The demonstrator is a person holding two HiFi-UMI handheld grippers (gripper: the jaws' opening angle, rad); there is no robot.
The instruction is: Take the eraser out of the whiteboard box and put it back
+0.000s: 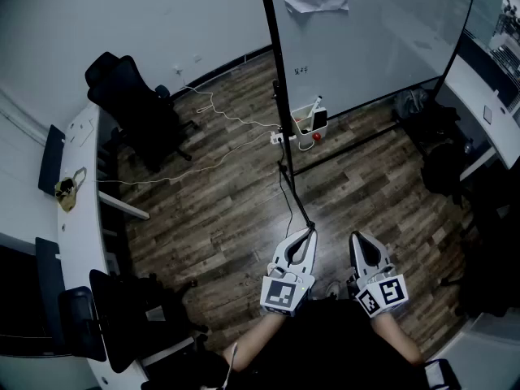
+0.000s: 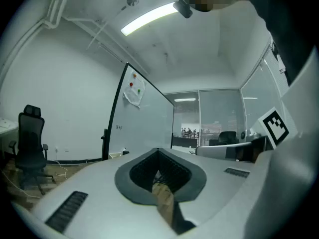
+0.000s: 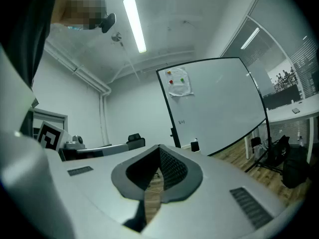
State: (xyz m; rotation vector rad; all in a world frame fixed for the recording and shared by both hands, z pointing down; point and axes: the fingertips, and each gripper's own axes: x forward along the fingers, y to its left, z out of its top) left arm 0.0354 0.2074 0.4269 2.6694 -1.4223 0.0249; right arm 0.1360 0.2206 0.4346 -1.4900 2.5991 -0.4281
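While the person is holding both tools level over the dark wooden plank floor [image 1: 227,218], the left claw [image 1: 311,231] is showing its two grey jaws pressed together at the tips, with nothing between them. The right claw [image 1: 356,236] is doing the same: its jaws are meeting tip to tip and gripping nothing.

Well apart from both claws, the small white open-topped box [image 1: 302,114] is sitting at the foot of the large white rolling whiteboard [image 1: 374,39], just beside its black upright post. Whether the box is resting on the floor or hanging from the frame, I cannot tell. Inside it, the black rectangular eraser [image 1: 320,119] is standing upright against the right-hand side, and a thin white marker pen [image 1: 316,102] is sticking up and leaning out above the rim behind the eraser. Something brownish is showing lower in the box, too small to name. A small round red item [image 1: 314,136] is lying just in front of the box, and a white power strip [image 1: 279,137] is lying to the left of it, with thin white cables [image 1: 219,116] trailing across the floor towards the wall.

Further left, a black office chair [image 1: 130,104] is standing near a long white curved surface [image 1: 80,218].
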